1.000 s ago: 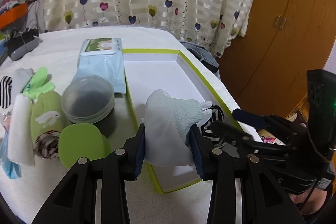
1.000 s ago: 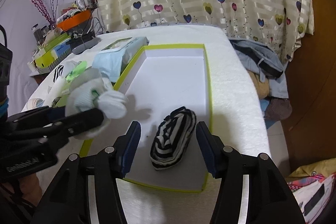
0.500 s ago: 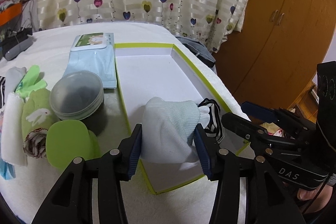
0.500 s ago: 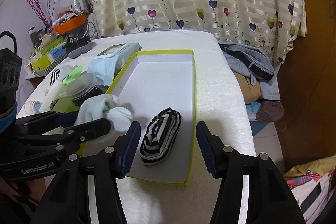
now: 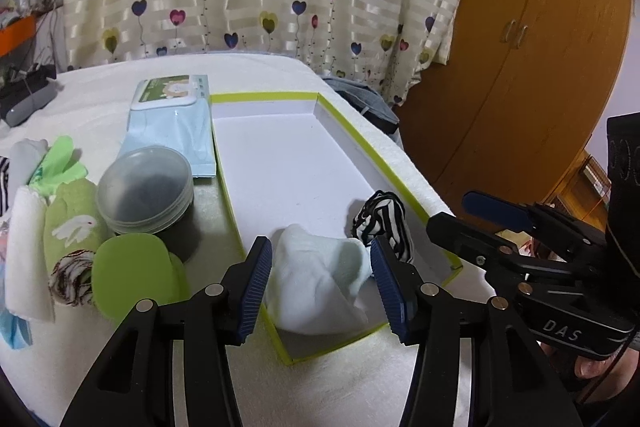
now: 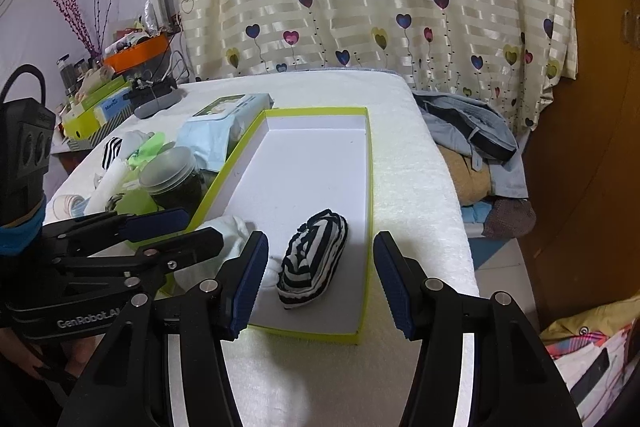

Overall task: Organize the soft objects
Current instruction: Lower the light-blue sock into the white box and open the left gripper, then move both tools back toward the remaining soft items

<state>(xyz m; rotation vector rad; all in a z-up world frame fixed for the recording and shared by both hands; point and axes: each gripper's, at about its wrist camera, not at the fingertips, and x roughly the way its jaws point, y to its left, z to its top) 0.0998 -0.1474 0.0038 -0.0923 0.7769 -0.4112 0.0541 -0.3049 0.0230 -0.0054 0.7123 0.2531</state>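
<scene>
Left gripper [image 5: 321,281]: jaws spread and just been opening; pale sock [image 5: 320,279] lies between them, pads off the cloth, nothing gripped.
Right gripper [image 6: 320,279]: jaws wide apart, empty; striped roll [image 6: 314,263] lies between and just beyond the tips.
Pale sock: on the box [image 5: 404,199] floor at the near left corner, dead ahead at 12 o'clock of the left gripper; long axis runs roughly 8 to 2 o'clock in the left view.
Striped roll: in the box near the right wall, touching or just beside the sock at its 2 o'clock.
Nearer hand: left for the sock, right for the roll.
Remaining soft items: green sock [image 5: 74,227], white cloth [image 5: 26,255], green mitt [image 5: 60,163], at 9 to 10 o'clock of the left gripper, outside the box.
Other items: jar [image 5: 146,189], green lid [image 5: 132,273], wipes pack [image 5: 172,131], all left of the box.
Obstruction: left box wall and the jar stand between the left gripper and the pile; judged, a lift is needed before crossing.
</scene>
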